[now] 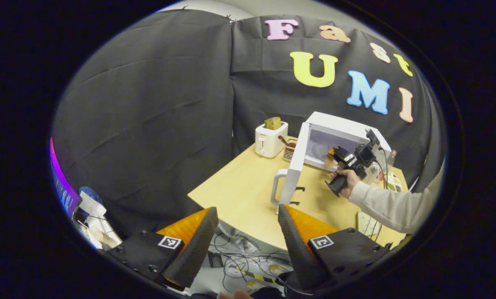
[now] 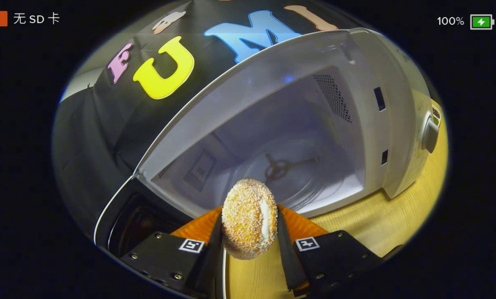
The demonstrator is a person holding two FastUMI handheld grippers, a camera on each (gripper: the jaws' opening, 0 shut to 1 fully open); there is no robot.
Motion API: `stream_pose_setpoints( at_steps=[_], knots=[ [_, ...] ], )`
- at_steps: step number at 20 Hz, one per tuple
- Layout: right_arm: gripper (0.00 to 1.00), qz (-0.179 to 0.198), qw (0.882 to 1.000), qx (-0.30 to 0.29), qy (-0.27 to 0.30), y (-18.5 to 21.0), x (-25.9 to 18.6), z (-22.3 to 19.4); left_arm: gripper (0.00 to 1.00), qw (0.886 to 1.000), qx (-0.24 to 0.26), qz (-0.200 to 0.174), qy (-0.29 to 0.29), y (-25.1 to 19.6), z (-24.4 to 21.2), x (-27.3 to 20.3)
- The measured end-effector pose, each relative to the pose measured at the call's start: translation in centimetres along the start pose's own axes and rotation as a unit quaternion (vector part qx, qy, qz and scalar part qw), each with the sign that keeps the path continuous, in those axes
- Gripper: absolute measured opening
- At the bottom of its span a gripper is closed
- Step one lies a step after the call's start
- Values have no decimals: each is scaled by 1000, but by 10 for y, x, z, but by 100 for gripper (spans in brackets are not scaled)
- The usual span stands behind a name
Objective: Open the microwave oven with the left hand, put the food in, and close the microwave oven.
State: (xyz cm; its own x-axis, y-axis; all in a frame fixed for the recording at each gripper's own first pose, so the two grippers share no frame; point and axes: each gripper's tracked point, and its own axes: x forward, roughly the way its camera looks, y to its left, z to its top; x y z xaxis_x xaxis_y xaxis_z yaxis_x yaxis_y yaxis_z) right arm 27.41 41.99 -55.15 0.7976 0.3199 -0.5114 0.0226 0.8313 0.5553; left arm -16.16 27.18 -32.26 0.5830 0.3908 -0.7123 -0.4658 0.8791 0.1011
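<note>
The white microwave oven (image 1: 347,131) stands on the table with its door (image 1: 294,166) swung wide open to the left. In the right gripper view its cavity (image 2: 272,141) gapes just ahead, a glass turntable (image 2: 289,170) on its floor. My right gripper (image 2: 250,232) is shut on a round crumb-coated bun (image 2: 248,222) with a cream seam, held at the cavity's mouth. In the left gripper view that gripper (image 1: 347,160) and the hand holding it are at the oven opening. My left gripper (image 1: 245,234) hangs open and holds nothing, off the table's near edge, short of the door handle (image 1: 277,189).
A white toaster (image 1: 269,139) with bread in it stands left of the oven, a small basket (image 1: 290,151) beside it. The wooden table (image 1: 248,187) ends near my left gripper, with cables on the floor (image 1: 248,265) below. A knob (image 2: 430,135) sits on the oven's front panel.
</note>
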Motion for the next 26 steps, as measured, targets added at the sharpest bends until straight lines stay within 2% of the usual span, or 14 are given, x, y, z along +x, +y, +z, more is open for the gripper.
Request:
stream_pose_setpoints(
  at_steps=[2, 4, 6, 8, 9, 10, 15, 18, 19, 20, 22, 24, 25, 26],
  knots=[
    [65, -28, 999, -3, -21, -12, 14, 7, 93, 1000, 7, 7, 8, -3, -1, 3],
    [64, -41, 998, -4, -40, -16, 19, 12, 100, 1000, 8, 13, 16, -5, -5, 4],
    [65, -50, 997, 3, -63, -16, 29, 20, 93, 1000, 5, 19, 22, -5, -7, 3],
    [64, -61, 995, 15, -84, -18, 37, 27, 96, 999, 5, 24, 31, -2, -13, 0],
    [71, -61, 993, 21, -95, -17, 42, 30, 96, 999, 5, 26, 34, -2, -14, 1],
    [71, -74, 992, 23, -102, -22, 47, 31, 93, 999, 5, 29, 39, -1, -16, 0],
    [71, -105, 987, 23, -121, -36, 60, 28, 93, 998, 3, 45, 50, 8, -23, -6],
    [71, -104, 986, 22, -131, -37, 68, 28, 93, 997, -8, 44, 59, 4, -29, -3],
    [74, -99, 987, 19, -123, -34, 66, 24, 96, 997, -8, 44, 61, 4, -30, -1],
    [74, -99, 988, 18, -121, -32, 70, 25, 93, 997, -6, 44, 62, 3, -32, 0],
    [76, -100, 988, 13, -114, -34, 66, 24, 97, 998, -5, 38, 58, 1, -30, 1],
    [78, -90, 990, 7, -104, -30, 60, 21, 94, 998, -3, 34, 57, 0, -30, 3],
    [84, -82, 991, 7, -102, -26, 59, 22, 96, 998, -4, 29, 54, -1, -28, 4],
    [91, -84, 992, 7, -98, -26, 57, 21, 93, 998, -3, 26, 50, -3, -25, 6]
  ],
)
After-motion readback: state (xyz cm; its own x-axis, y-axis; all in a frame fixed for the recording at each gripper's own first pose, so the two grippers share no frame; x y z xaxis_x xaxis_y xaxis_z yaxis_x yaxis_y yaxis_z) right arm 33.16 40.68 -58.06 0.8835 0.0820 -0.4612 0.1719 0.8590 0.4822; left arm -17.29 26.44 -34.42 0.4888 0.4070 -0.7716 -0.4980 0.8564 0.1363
